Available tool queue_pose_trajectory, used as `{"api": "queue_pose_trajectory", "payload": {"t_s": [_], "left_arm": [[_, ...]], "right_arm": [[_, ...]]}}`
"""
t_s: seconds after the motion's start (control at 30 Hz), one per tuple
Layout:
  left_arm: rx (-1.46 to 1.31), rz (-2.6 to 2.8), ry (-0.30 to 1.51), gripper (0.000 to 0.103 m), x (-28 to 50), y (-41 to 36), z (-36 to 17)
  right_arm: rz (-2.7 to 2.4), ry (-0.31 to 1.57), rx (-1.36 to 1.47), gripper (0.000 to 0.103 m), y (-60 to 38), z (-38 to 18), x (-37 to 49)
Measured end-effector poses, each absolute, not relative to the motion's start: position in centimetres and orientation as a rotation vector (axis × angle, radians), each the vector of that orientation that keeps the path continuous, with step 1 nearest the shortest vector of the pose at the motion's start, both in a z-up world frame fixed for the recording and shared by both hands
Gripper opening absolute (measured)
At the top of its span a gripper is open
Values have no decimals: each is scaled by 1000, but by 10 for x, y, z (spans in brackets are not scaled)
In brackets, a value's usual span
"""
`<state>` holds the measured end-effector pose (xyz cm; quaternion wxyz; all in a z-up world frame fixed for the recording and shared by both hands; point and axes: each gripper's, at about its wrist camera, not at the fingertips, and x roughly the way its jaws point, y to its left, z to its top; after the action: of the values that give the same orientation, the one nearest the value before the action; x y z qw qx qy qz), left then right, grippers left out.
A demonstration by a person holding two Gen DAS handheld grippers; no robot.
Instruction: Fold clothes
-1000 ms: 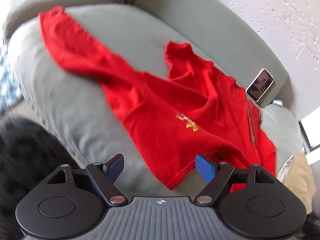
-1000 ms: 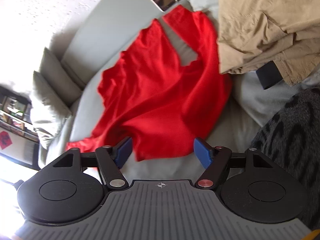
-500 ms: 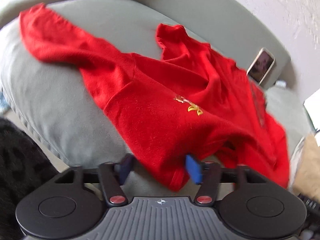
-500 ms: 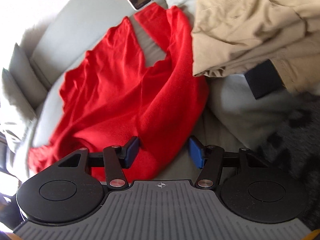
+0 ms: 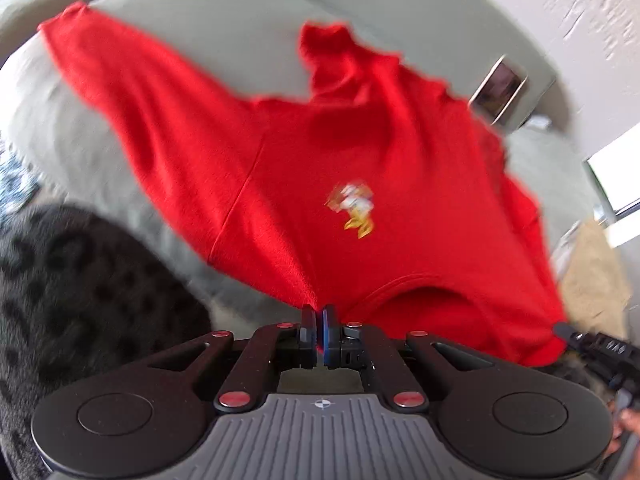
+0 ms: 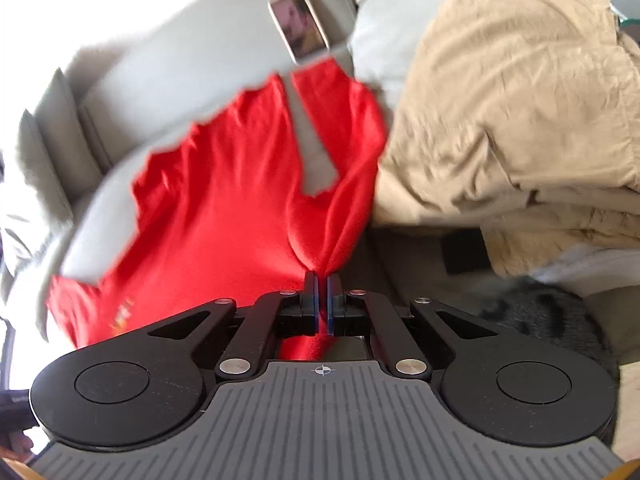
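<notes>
A red long-sleeved shirt [image 5: 360,168] with a small yellow chest emblem [image 5: 354,210] is spread over a grey sofa [image 5: 224,4]. My left gripper [image 5: 319,311] is shut on the shirt's near hem and the cloth lifts toward it. In the right wrist view the same shirt [image 6: 232,192] shows, and my right gripper [image 6: 322,280] is shut on a bunched hem corner, with cloth pulled through between the fingers. The right gripper's tip also shows at the shirt's right corner in the left wrist view [image 5: 568,334].
A phone [image 6: 298,28] leans against the sofa back; it also shows in the left wrist view [image 5: 500,94]. A pile of tan clothes [image 6: 520,112] lies right of the shirt. A dark spotted blanket [image 5: 80,288] lies at the near left. Cushions [image 6: 44,140] stand at the sofa's far end.
Both grippers moved onto the shirt's near hem and went from open to shut on it. The hem now lifts off the sofa and the cloth is pulled taut.
</notes>
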<state>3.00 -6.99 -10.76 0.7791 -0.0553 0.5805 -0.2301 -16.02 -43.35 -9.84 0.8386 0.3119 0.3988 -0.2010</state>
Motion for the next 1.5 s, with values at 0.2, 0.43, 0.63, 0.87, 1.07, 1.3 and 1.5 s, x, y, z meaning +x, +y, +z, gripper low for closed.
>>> {"api": "queue_pose_trajectory", "payload": {"t_s": [0.2,0.43,0.63,0.87,1.07,1.3,1.5], "left_arm": [[4,-485,1411,10,21,-89,-136],[-8,-635,1117,34,24,-112,-55],[-11,-812,991,42,34,-177,-4],[37,-938,937,60,41,-279,4],[17,-1041,904,59,62,-402,-11],[-34,-961,1116,49,110,-514,-90],[113,-992,1103,48,93,-528,-108]], "right_arm": [[-416,1031,580,22,-422,-122,-143],[-351,895,534,48,-430,-56,-156],[-371,763,415,53,-449,6,-146],[-401,730,445,53,-495,16,-126],[-431,736,432,53,-544,22,-90],[-431,739,604,53,-606,-8,-47],[-445,767,626,53,-633,-33,-17]]}}
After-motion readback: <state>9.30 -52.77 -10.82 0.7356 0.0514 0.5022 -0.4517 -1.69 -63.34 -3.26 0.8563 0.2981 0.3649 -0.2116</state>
